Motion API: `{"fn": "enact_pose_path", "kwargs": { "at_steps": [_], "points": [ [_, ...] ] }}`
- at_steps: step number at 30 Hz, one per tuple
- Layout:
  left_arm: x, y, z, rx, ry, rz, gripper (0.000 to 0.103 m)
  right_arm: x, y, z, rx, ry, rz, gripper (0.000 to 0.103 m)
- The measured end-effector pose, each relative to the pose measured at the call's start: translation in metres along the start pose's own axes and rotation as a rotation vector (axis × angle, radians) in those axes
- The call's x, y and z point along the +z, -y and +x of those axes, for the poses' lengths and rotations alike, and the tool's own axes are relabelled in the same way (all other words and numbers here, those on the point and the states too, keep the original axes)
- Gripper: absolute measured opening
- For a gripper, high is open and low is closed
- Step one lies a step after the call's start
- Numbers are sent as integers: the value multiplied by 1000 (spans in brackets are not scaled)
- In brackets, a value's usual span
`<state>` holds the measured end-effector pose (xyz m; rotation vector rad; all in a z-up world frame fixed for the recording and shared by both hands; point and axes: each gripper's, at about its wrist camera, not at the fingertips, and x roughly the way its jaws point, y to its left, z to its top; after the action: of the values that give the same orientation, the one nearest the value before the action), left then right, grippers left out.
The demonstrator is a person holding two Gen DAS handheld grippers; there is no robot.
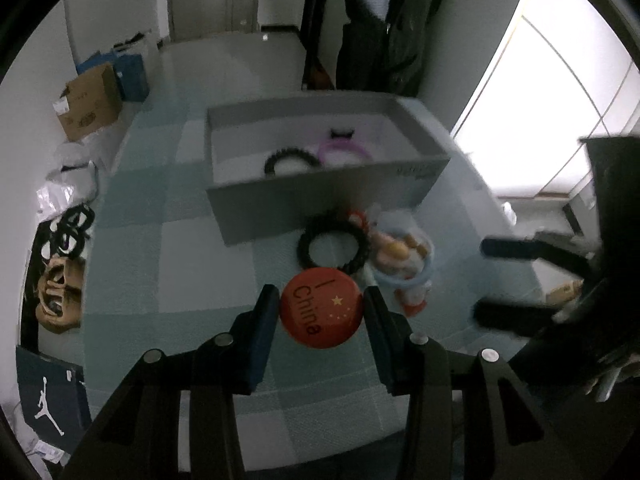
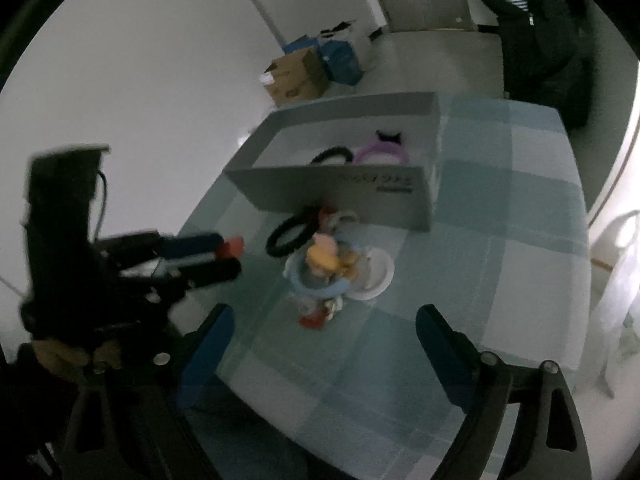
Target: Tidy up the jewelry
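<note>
My left gripper [image 1: 321,308] is shut on a round red "I China" badge [image 1: 321,314], held above the checked tablecloth; it also shows from the side in the right wrist view [image 2: 230,256]. Ahead stands a grey box [image 1: 320,196] holding a black bead bracelet [image 1: 292,160] and a purple ring [image 1: 346,151]. A black bracelet [image 1: 333,246] and a pile of colourful trinkets with a blue ring [image 1: 404,264] lie on the table in front of the box. My right gripper [image 2: 324,328] is open and empty, just short of that pile [image 2: 326,268].
A white dish [image 2: 376,272] lies beside the pile. The table [image 2: 500,280] has a checked green cloth. Cardboard boxes [image 1: 90,100] and bags sit on the floor at the left. Dark coats [image 1: 384,28] hang behind the table.
</note>
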<state>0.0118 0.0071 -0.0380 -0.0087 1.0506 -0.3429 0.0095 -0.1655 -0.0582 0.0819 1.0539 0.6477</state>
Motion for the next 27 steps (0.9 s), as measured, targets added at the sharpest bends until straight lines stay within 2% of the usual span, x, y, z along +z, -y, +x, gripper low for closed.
{"fn": "enact_pose_path", "kwargs": {
  "at_steps": [9,16,21,25,27],
  "points": [
    [6,-7,-20,-34,78,-74,38,-5,-7,17,-16,-42,-28,78],
    [9,-14,-28,-40,118,-91,38,-6,-17,29,-40,-66,-57,57],
    [10,-16,-32,-45,131,-91,38,-5,-21,32,-69,-55,-84,53],
    [10,-18,-33,-46,137,-94,38,-4,-24,35,-103,-56,-104,33],
    [10,-18,-34,-45,140,-97,38,-3,-27,36,-109,-59,-114,32]
  ]
}}
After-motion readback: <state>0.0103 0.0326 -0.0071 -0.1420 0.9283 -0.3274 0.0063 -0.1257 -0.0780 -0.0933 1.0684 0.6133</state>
